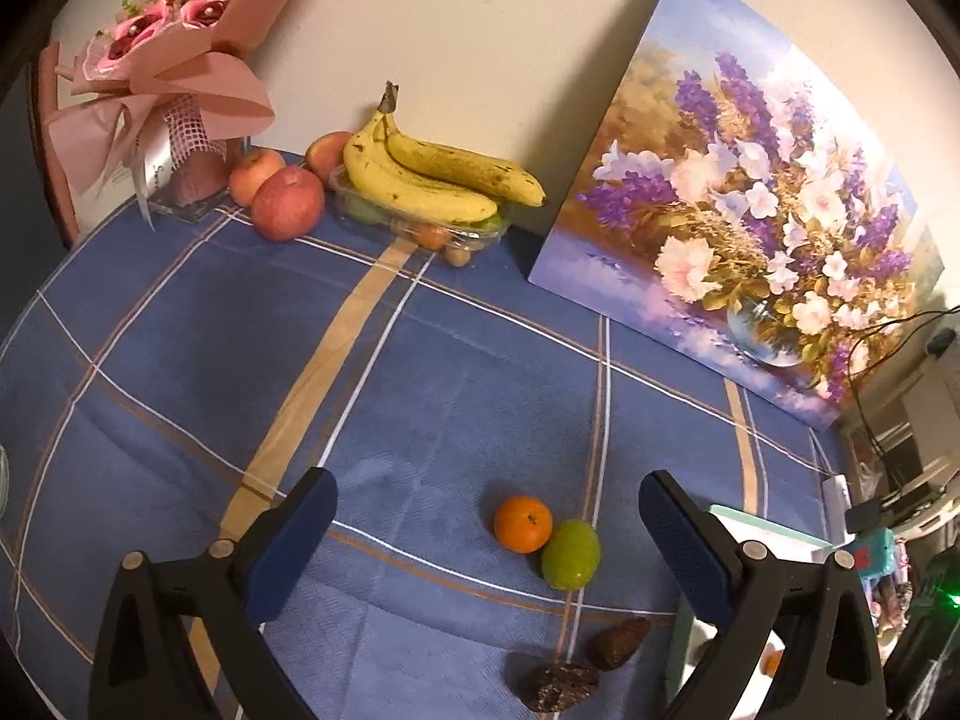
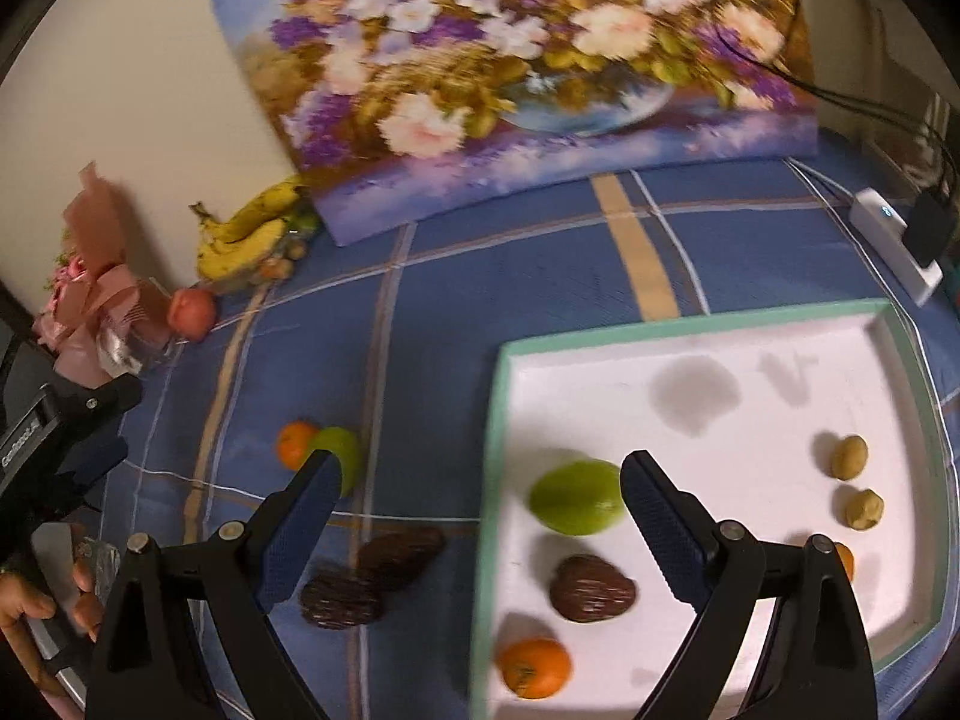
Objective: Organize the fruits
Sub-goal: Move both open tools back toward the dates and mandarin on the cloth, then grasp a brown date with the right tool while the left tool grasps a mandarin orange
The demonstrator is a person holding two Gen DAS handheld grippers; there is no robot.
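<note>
On the blue plaid cloth an orange [image 1: 522,524] touches a green fruit [image 1: 570,554]; two dark brown fruits [image 1: 618,642] [image 1: 558,686] lie just in front. My left gripper [image 1: 486,531] is open and empty, hovering above them. My right gripper [image 2: 474,501] is open and empty over the left rim of a white tray with a green edge [image 2: 690,321]. The tray holds a green fruit [image 2: 576,497], a dark brown fruit [image 2: 593,588], an orange [image 2: 534,667] and two small tan fruits [image 2: 849,456] [image 2: 864,508]. The loose pair [image 2: 327,450] and brown fruits [image 2: 372,576] lie left of the tray.
At the back by the wall are bananas [image 1: 438,180] on a clear punnet, three apples [image 1: 287,202], a pink bouquet [image 1: 162,60] and a leaning flower painting [image 1: 750,222]. A white power strip with cables [image 2: 894,246] lies at the right edge.
</note>
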